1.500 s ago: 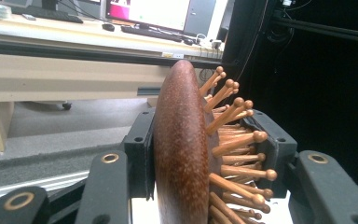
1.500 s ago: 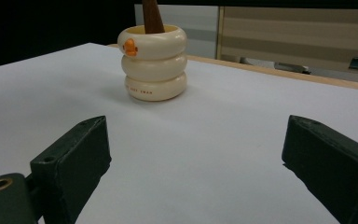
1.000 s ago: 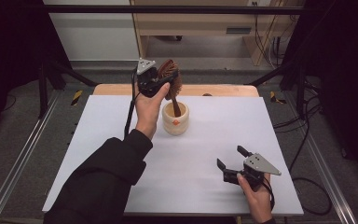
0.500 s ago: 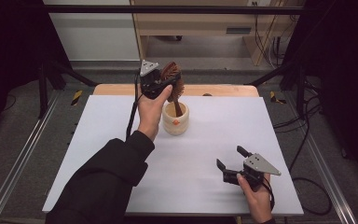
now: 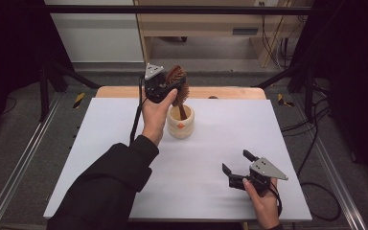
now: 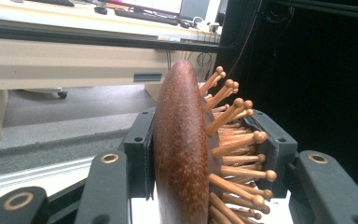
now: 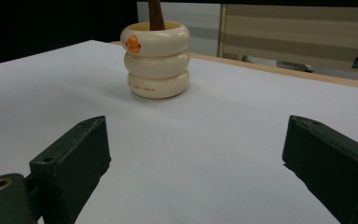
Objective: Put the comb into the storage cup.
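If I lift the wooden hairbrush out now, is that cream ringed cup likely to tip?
Possibly. The cream ringed cup looks small and light, and the brown wooden hairbrush leans in it, handle against the rim, so a sideways pull could drag it over. Its base looks broad and flat, so a straight upward lift by the left gripper should probably leave it standing.

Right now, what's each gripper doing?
Left gripper: shut on the hairbrush, handle in the cup.
Right gripper: open, holding nothing.

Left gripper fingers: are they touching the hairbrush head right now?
Touching. In the left gripper view the fingers clamp the hairbrush: one pad lies flat on its smooth brown back, the other presses against the bristle tips, with no gap either side.
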